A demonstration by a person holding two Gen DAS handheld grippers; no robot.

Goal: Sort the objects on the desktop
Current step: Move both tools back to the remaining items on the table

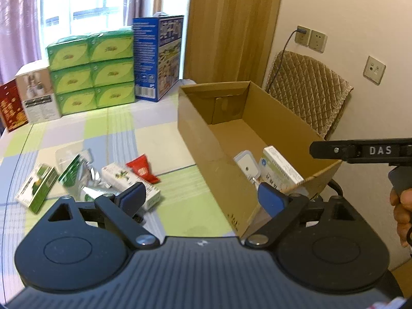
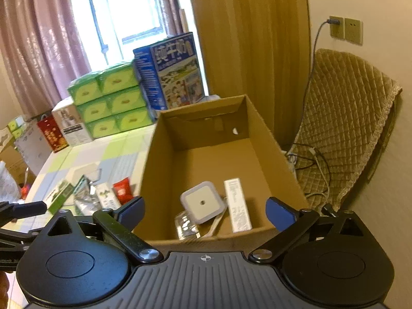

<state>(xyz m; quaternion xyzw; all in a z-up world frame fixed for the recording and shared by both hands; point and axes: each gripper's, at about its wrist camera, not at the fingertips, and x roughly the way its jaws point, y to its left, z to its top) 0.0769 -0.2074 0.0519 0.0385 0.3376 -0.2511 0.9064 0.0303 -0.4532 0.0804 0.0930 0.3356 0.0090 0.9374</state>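
Left claw [image 1: 203,198] is hanging wide apart, gripping nothing, over the bench [image 1: 180,195], its right finger overlapping the near corner of the cardboard box [image 1: 206,139]. Right claw [image 2: 204,212] is also spread wide and empty, hovering above the box's near rim and looking down inside.

In the box's near end, a white square night light [image 2: 202,202], a white medicine carton [image 2: 238,204] at its 3 o'clock, and a clear plastic packet [image 2: 186,225] at its 7 o'clock are lying together.

Unsorted items are sitting on the bench at the box's 9 o'clock: red sachet [image 1: 143,171], white-green carton [image 1: 128,184], foil pouch [image 1: 82,177], green box [image 1: 37,188], all close, some touching.

Stacked green tissue packs [image 1: 92,72] and a blue carton [image 1: 158,58] are standing at the bench's far edge, around 11 o'clock. A hand [image 1: 403,213] is showing at the left view's 3 o'clock edge.
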